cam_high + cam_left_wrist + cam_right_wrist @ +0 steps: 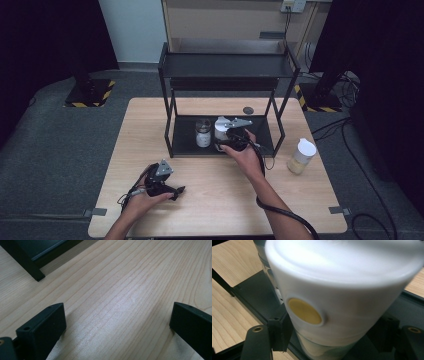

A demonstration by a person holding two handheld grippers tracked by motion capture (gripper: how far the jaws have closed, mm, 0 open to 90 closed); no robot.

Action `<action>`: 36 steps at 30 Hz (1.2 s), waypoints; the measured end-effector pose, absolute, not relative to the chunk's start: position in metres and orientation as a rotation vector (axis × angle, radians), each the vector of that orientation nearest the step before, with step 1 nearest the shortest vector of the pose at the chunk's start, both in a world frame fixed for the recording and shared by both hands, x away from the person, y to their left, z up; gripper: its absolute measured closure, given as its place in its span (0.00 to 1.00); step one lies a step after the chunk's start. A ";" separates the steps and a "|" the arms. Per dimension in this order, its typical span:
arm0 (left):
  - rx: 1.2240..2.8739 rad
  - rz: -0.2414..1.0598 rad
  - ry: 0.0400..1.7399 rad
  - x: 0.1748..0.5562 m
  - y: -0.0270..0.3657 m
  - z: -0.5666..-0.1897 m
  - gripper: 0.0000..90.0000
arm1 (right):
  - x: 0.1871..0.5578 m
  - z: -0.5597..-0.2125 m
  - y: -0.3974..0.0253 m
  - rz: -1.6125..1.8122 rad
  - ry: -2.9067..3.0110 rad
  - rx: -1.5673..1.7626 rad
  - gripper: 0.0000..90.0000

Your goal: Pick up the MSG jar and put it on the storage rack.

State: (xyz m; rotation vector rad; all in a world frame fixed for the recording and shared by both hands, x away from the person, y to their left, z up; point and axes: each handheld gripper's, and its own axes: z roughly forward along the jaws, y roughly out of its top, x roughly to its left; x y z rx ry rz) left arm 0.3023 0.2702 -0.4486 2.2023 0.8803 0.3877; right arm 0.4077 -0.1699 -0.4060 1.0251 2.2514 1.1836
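A white-lidded jar (220, 131) stands on the bottom shelf of a black rack (225, 65), and my right gripper (229, 136) is shut on it from the front. In the right gripper view the jar (342, 290) looms close, with a yellow round mark on its white lid, and a black jaw presses on each side of it; my right gripper (332, 333) holds it just above the dark shelf floor. My left gripper (178, 190) rests low over the wooden table (215, 195) at the front left. Its jaws stand wide apart in the left gripper view (117, 317), with nothing between them.
A second, clear jar with a dark lid (203, 133) stands on the same shelf, just left of the held one. Another white-lidded jar with pale contents (301, 156) sits on the table right of the rack. A small dark disc (248, 110) lies behind the rack.
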 end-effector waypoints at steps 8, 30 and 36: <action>2.202 0.388 0.882 0.302 0.270 -0.449 0.00 | 0.408 -0.407 -0.170 1.183 2.250 1.024 0.34; 2.201 0.389 0.884 0.302 0.270 -0.449 0.00 | 0.404 -0.415 -0.176 1.215 2.233 1.043 0.09; 2.201 0.389 0.884 0.302 0.270 -0.449 0.00 | 0.400 -0.414 -0.181 1.219 2.230 1.032 0.07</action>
